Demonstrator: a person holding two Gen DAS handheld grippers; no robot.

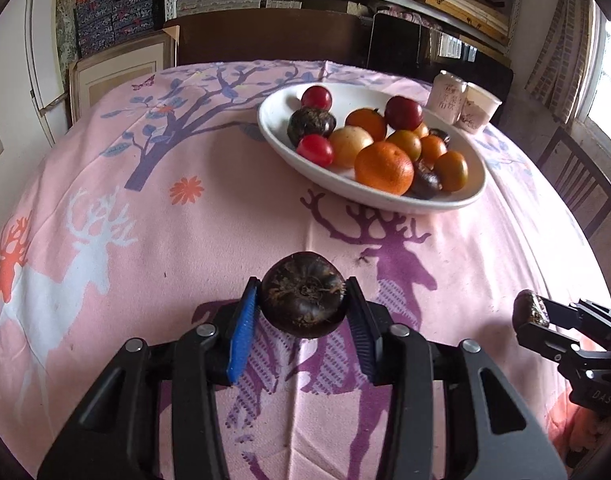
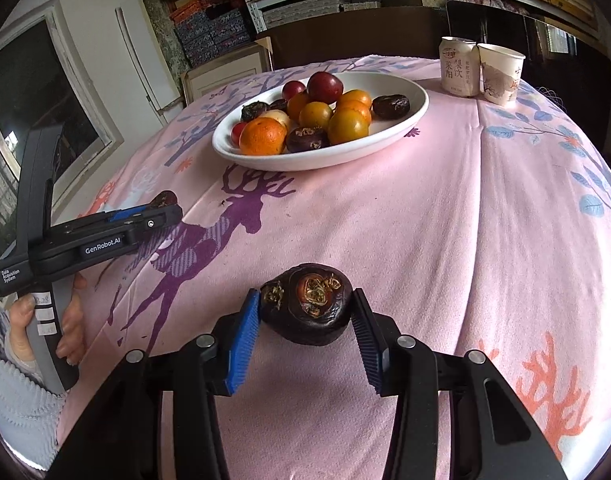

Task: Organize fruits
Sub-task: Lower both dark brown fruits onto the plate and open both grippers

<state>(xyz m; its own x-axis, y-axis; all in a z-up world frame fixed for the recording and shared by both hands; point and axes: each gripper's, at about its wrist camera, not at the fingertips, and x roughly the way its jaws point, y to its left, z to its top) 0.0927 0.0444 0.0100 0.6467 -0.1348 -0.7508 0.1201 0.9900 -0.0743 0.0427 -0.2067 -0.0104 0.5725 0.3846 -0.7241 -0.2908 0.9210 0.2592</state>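
Grippers both carry fruit — your left gripper (image 1: pixel 303 306) has its pads pressed on either side of a dark, round water chestnut (image 1: pixel 303 300), jaws narrowed to its width, lifted just above the pink tablecloth (image 1: pixel 165 240). Your right gripper (image 2: pixel 305 316) is clamped the same way on a second dark chestnut (image 2: pixel 309 306), its scarred top facing the camera. Ahead of both grippers, well apart from them, sits the white oval dish (image 1: pixel 273 136) heaped with an orange (image 1: pixel 383 168), red and yellow-orange small fruits and more dark chestnuts. Beyond the dish, off to the right, a drink can (image 2: pixel 459 66) and a paper cup (image 2: pixel 501 74) stand touching — your left hand (image 2: pixel 71 328) grips its handle at the side.
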